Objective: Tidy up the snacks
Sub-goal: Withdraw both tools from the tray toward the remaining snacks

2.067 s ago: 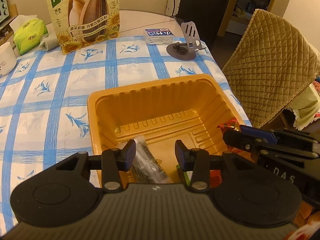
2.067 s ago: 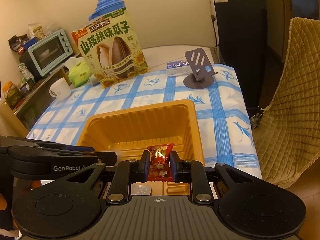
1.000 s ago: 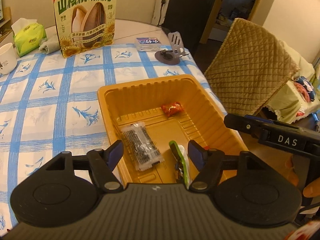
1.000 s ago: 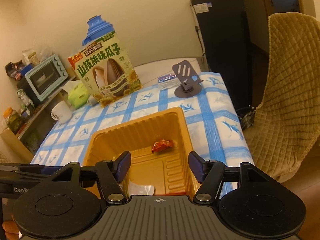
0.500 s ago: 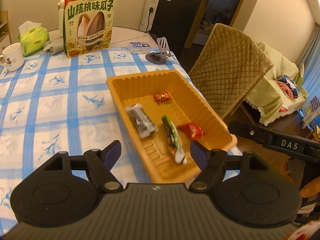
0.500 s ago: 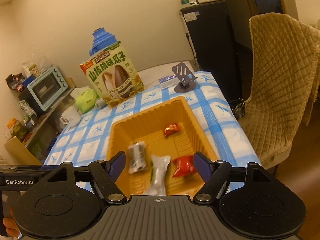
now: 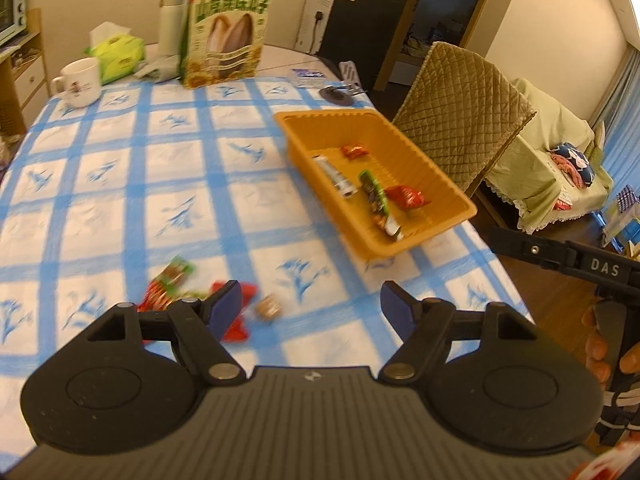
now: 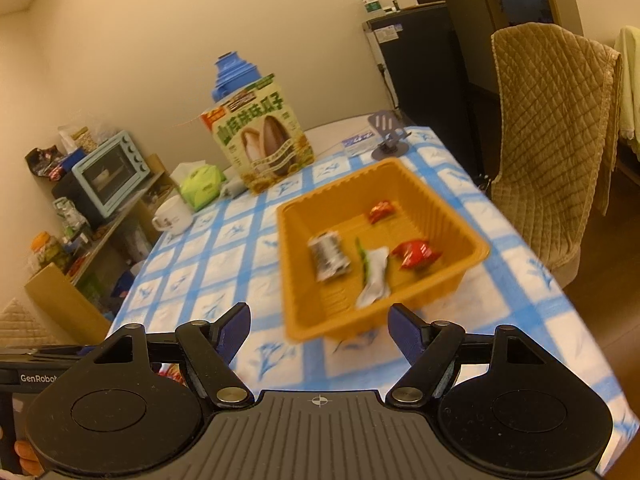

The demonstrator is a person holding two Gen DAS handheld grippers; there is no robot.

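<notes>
Warm yellow indoor light is tinting both views evenly; its source is lying outside the frames. Both views are bowing at the edges: the wall lines are curving, and dark corners are ringing the right view. Motion blur is smearing the cloth [image 7: 168, 184] ahead of the left gripper [image 7: 311, 304] and the loose snacks [image 7: 176, 284] by its left finger. Ahead of the right gripper [image 8: 319, 322], the tray [image 8: 416, 188] and its packets are smearing too, the near rim worst. Both gripper bodies are staying sharp. The box [image 8: 260, 140] print is reading soft. Shadows are lying faint; glare is not showing.
</notes>
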